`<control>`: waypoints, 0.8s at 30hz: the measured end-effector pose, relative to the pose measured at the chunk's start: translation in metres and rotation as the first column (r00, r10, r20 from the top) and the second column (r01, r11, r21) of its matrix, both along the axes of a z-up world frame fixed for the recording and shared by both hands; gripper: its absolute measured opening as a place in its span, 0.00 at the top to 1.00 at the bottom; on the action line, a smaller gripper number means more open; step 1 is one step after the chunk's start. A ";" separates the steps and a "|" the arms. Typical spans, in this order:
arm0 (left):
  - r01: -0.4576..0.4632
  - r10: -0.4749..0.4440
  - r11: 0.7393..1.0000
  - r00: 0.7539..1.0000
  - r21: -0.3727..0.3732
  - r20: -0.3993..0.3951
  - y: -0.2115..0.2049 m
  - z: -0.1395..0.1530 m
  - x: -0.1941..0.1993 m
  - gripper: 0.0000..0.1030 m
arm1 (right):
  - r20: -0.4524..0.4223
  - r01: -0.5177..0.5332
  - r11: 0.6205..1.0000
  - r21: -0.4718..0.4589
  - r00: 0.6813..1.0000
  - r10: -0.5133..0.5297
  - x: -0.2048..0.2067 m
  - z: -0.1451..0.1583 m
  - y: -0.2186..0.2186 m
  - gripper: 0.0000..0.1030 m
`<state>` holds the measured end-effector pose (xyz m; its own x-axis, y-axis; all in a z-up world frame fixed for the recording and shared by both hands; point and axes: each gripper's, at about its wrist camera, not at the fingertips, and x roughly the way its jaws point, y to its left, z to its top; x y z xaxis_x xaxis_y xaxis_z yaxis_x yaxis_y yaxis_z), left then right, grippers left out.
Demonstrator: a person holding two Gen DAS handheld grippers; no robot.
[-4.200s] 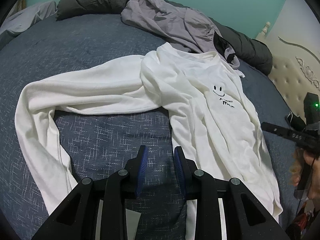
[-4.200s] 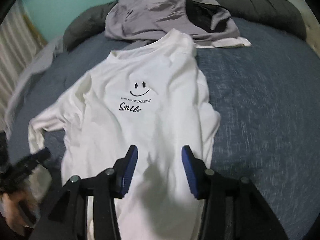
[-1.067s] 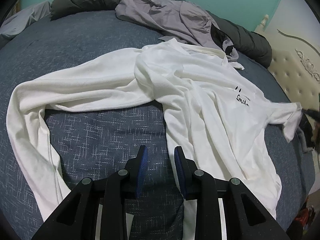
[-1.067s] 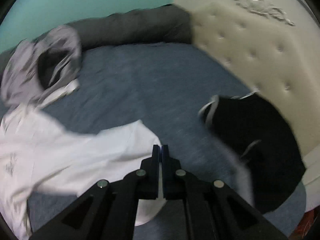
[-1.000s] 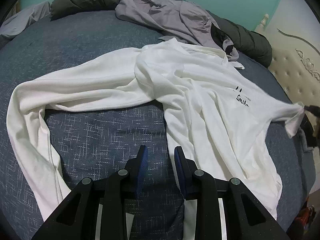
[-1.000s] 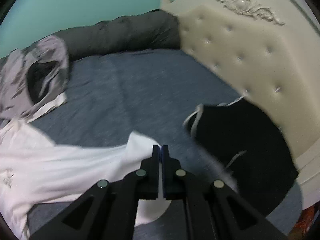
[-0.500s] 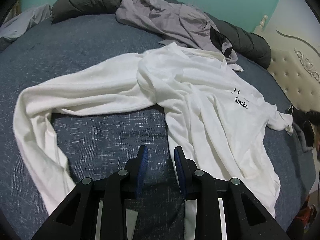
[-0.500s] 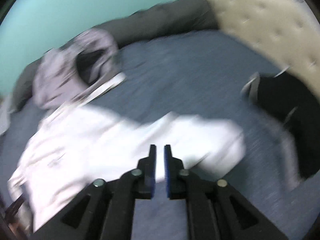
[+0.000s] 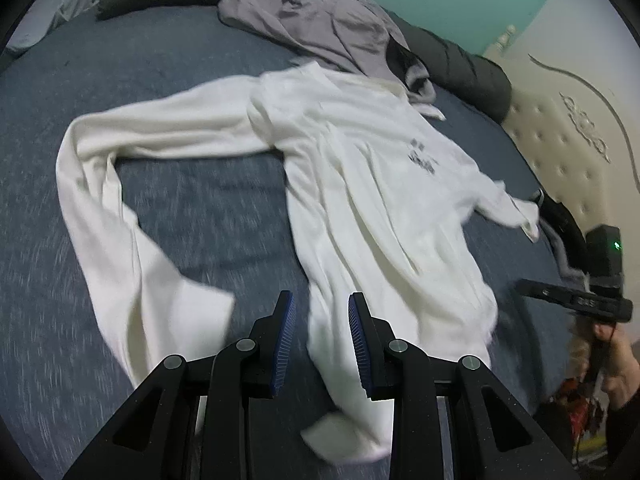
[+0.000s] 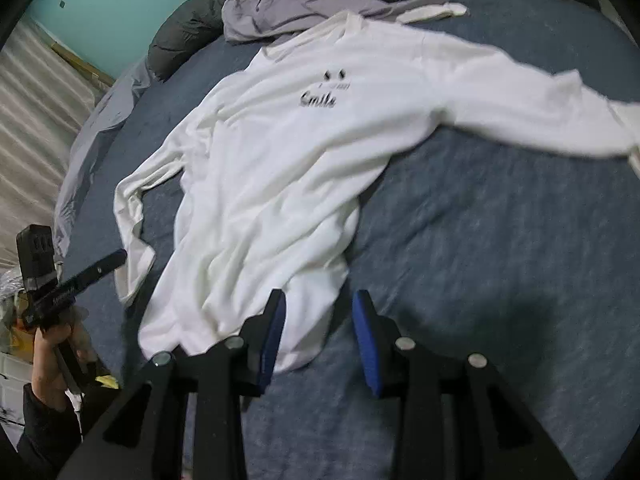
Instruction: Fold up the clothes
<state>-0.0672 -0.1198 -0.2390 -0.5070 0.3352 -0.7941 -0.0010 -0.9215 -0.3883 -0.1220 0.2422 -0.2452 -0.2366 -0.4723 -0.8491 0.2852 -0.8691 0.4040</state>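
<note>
A white long-sleeved shirt with a black smiley print lies face up on the blue bedspread, also in the right wrist view. Its left sleeve bends back toward me; its right sleeve stretches out to the side. My left gripper is open and empty above the hem's left corner. My right gripper is open and empty above the hem's right corner. Each gripper shows in the other's view, at the right edge and at the left edge.
A grey garment and a dark bolster lie beyond the collar. A cream tufted headboard stands at the right, with a black garment next to it. Curtains hang at the left in the right wrist view.
My right gripper let go of the right sleeve, opened, and swung back to the hem. The sleeve now lies spread out sideways. My left gripper moved forward over the hem.
</note>
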 end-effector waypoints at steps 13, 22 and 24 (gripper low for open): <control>0.088 -0.091 0.996 0.986 0.028 0.143 0.040 -0.040 0.022 0.59 | 0.016 0.014 1.000 0.018 1.000 -0.015 0.023 -0.023 -0.004 0.66; 0.113 -0.117 0.993 0.984 0.038 0.135 0.044 -0.046 0.028 0.66 | 0.022 -0.041 0.998 0.051 0.999 0.040 0.021 -0.036 -0.021 0.65; 0.130 -0.132 0.991 0.982 0.028 0.133 0.046 -0.044 0.028 0.84 | 0.032 -0.051 0.997 0.056 0.998 0.049 0.020 -0.040 -0.025 0.65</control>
<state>-0.0395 -0.0734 -0.2835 -0.3469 0.4078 -0.8446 -0.0678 -0.9091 -0.4110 -0.1024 0.2177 -0.2857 -0.1873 -0.4341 -0.8812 0.3172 -0.8757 0.3640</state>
